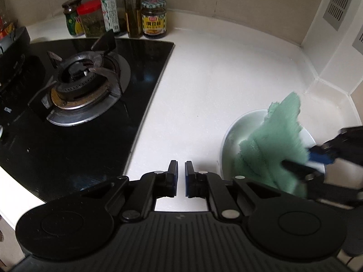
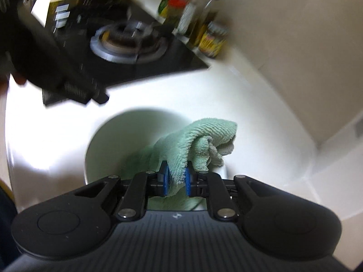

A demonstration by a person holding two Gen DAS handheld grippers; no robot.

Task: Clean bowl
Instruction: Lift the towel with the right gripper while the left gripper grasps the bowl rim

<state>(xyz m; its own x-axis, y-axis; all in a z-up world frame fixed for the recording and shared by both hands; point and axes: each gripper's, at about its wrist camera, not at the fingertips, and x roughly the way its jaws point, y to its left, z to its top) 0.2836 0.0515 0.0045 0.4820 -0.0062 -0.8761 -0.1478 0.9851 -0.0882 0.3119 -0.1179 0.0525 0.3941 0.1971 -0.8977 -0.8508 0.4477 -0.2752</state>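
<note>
1. Here the right gripper has its fingers clamped on a green cloth, which hangs down into the white bowl
2. The bowl sits on the pale counter, right of the black stove
3. The left gripper hovers over the counter beside the bowl, fingers nearly together and holding nothing
4. Jars and bottles stand behind the stove by the wall

My left hand-held gripper points down at the desk, near its front edge. Its two fingers are almost together with nothing between them. My right hand-held gripper points down too, and its blue pads pinch a green cloth.
</note>
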